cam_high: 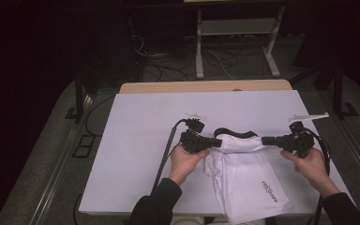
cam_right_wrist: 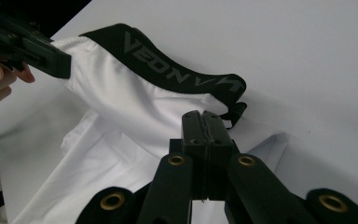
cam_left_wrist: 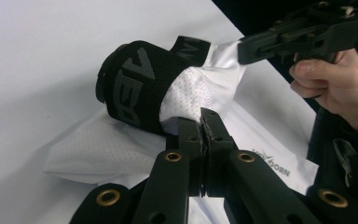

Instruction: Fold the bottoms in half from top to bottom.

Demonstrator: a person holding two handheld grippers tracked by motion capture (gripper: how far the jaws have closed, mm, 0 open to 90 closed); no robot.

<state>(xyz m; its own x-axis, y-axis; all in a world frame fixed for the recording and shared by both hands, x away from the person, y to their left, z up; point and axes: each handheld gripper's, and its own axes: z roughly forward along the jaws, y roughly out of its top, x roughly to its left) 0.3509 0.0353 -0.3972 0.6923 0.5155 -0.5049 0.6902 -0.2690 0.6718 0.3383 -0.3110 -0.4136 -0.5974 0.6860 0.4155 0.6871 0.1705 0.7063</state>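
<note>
The room is dark around a white-topped bench (cam_high: pixel 136 140), with cables and a metal stand's legs (cam_high: pixel 236 47) on the floor beyond its far edge. A person's forearms in dark sleeves come in from the near side, a gripper in each hand.

The left gripper (cam_high: pixel 214 142) has its jaws pressed together on the white fabric of a pair of shorts (cam_high: pixel 243 180), just under the black waistband (cam_left_wrist: pixel 137 86); in the left gripper view the jaws meet with cloth pinched between them. The right gripper (cam_high: pixel 266 140) is likewise closed tight on the other end of the waist, its jaws meeting on the white cloth below the band's grey lettering (cam_right_wrist: pixel 177 65). Between the two grippers the waist is lifted and stretched sideways, the band arching up off the bench.

Below the waist, the rest of the shorts lies flat and creased on the bench, running toward the near edge on the person's right side, with a small dark logo (cam_high: pixel 270 191) on the leg. The left hand (cam_high: pixel 185 161) and right hand (cam_high: pixel 309 164) rest low over the bench.
</note>
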